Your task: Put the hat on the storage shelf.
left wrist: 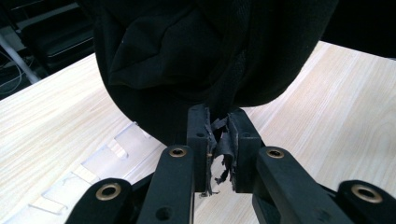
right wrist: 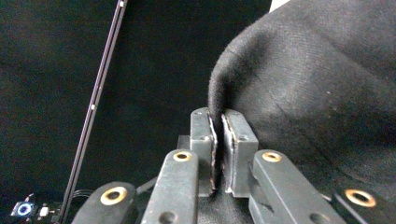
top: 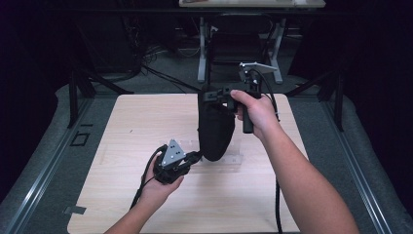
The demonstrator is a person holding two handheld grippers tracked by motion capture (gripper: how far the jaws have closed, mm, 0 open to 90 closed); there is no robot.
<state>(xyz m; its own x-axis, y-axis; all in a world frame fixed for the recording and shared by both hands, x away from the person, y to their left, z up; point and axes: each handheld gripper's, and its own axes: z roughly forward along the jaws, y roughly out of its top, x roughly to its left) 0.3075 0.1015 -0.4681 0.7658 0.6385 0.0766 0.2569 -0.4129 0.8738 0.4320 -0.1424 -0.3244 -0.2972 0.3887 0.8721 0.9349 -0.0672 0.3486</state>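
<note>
Mid-handling of a black cloth garment (top: 215,129), lifted off the wooden table (top: 146,126) and hanging between both tools. Held high at its top edge by the right gripper (top: 221,94), jaws pressed together on a fold of the fabric, clear in the right gripper view, where the cloth (right wrist: 317,93) is nipped between the two pads. Held low by the left gripper (top: 197,157), jaws pinching the bottom hem; in the left gripper view a frayed scrap of the fabric (left wrist: 205,56) pokes out between the closed pads, with the rest bulging above. Lowest part of the garment just above the table near its middle, over some clear tape marks (left wrist: 100,158); touching or not, cannot tell.

Judged step: unfurling or straightening the piece in the air, likely ahead of laying it flat or folding it. Next move probably calls for drawing the two ends apart to take out the sag, then lowering toward the table without twisting. Firm grip needed at the bottom: only a thin, ragged edge caught there, so prone to slipping under pull.
</note>
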